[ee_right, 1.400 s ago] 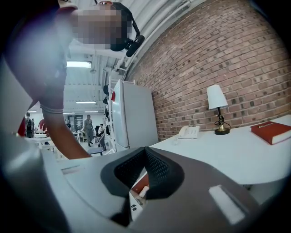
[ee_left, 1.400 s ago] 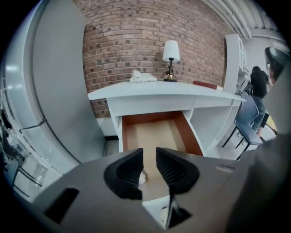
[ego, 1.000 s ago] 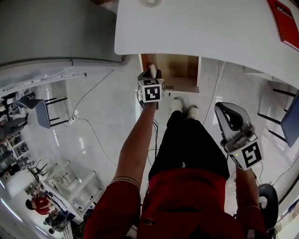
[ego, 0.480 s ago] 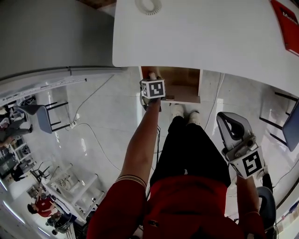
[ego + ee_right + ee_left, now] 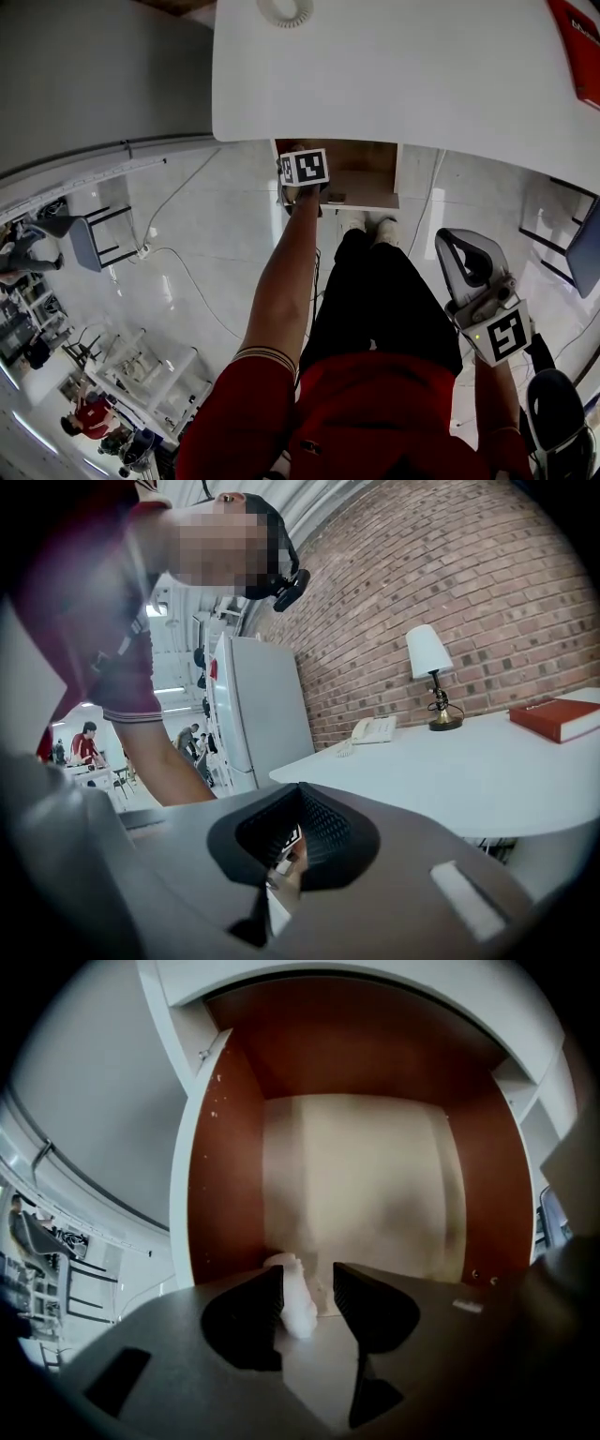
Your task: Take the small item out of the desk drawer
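The wooden desk drawer stands pulled out under the white desk. My left gripper reaches into the drawer, and only its marker cube shows in the head view. A small white item sits between its jaws, against the left jaw, with a gap to the right one. The jaws are closing. My right gripper hangs low at the right, away from the drawer, shut and empty.
On the desk are a white phone, a lamp and a red book. The person's legs and shoes are just below the drawer. Cables cross the floor, and a chair stands at the left.
My left gripper has moved forward into the drawer. The white item showed above its cube one second ago; now the desk edge hides it in the head view. The right gripper has barely shifted.
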